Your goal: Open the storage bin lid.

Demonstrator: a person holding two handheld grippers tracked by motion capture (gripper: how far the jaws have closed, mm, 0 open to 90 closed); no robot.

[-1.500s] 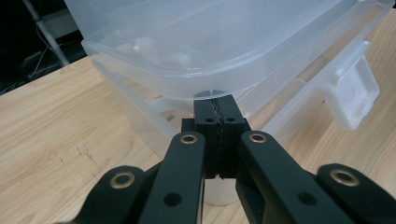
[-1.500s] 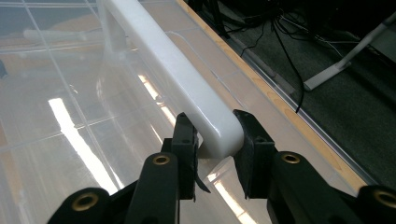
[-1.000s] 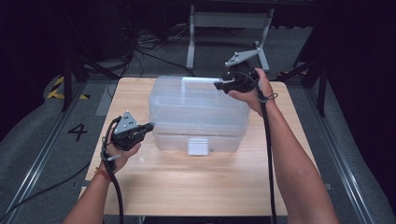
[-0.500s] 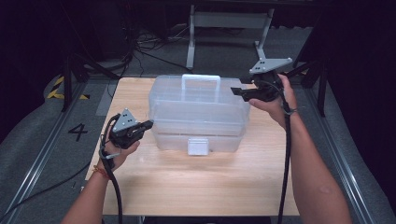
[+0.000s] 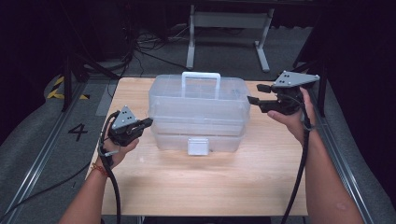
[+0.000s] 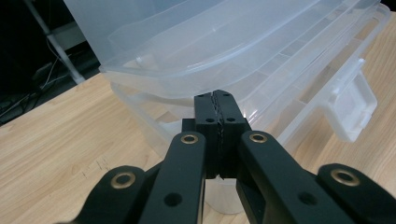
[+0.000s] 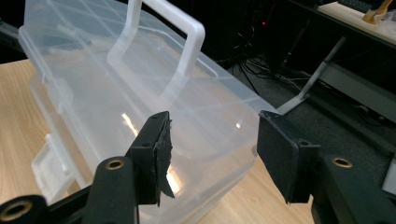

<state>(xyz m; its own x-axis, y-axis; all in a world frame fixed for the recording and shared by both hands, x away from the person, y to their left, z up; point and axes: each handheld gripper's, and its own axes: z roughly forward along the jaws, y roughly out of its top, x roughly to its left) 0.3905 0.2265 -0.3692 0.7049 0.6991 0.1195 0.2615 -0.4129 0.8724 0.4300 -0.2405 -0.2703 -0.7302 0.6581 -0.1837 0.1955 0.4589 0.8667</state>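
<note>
High view: a clear plastic storage box [image 5: 198, 114] sits in the middle of a wooden table [image 5: 201, 186], its long axis running left to right, its white carry handle [image 5: 201, 81] standing upright along the far edge of the lid and its front latch [image 5: 197, 146] facing the person. The left gripper [image 5: 148, 122] is at the box's left end, jaws clenched together with nothing between them, the tips just at the box's lower left corner; in the left gripper view the closed fingertips [image 6: 219, 109] sit right under the lid's overhanging rim, and whether they touch the plastic cannot be told. The right gripper [image 5: 254, 94] hovers off the box's right end, near the lid's top corner but apart from it; its jaws have just been opening and stand released and empty, with the box lying beyond and to the left of the pads [image 7: 156, 151] in the right gripper view. Of the two, the left gripper is the nearer to the box
</note>
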